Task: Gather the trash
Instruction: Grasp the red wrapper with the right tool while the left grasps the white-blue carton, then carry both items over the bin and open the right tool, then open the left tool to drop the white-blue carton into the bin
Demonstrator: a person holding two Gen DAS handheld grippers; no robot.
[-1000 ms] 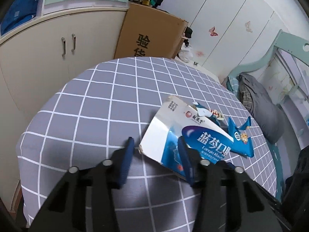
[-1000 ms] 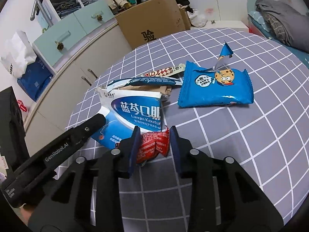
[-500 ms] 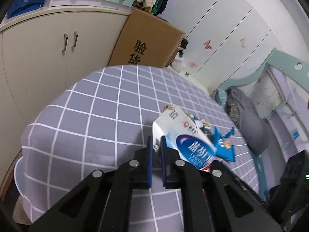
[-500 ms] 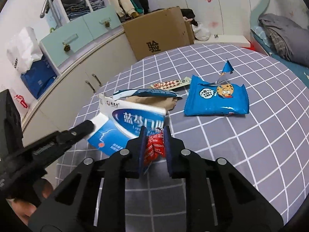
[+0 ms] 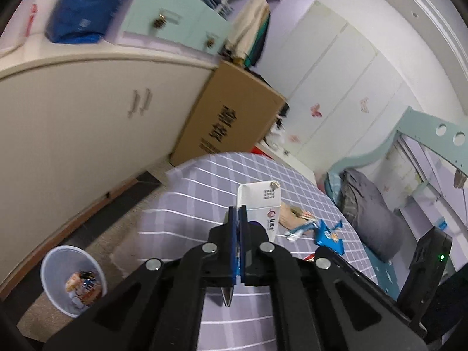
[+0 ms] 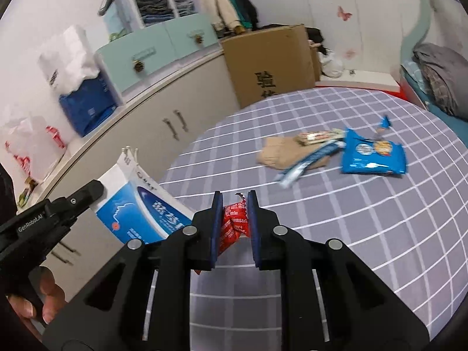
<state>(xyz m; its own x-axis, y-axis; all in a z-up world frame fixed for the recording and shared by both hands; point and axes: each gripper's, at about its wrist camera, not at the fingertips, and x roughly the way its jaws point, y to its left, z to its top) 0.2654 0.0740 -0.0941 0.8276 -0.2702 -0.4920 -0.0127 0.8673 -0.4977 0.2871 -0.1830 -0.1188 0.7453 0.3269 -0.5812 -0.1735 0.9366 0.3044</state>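
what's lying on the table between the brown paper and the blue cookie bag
In the right wrist view, two wrappers lie between the brown paper and the blue cookie bag: a long blue-and-white wrapper and a checkered wrapper.

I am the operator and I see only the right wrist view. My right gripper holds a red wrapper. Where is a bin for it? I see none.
Observer: The left wrist view shows a pale round bin on the floor beside the table, with some trash already in it.
Operator: Does the left gripper really grip the white and blue box, or only touch it?
Observer: The left gripper is shut on the white and blue box; its blue pads pinch the box's edge, and the box is off the cloth.
Operator: Is anything behind the box that I miss?
Observer: No new trash; the tan paper and the blue cookie packet lie there, as in your view.
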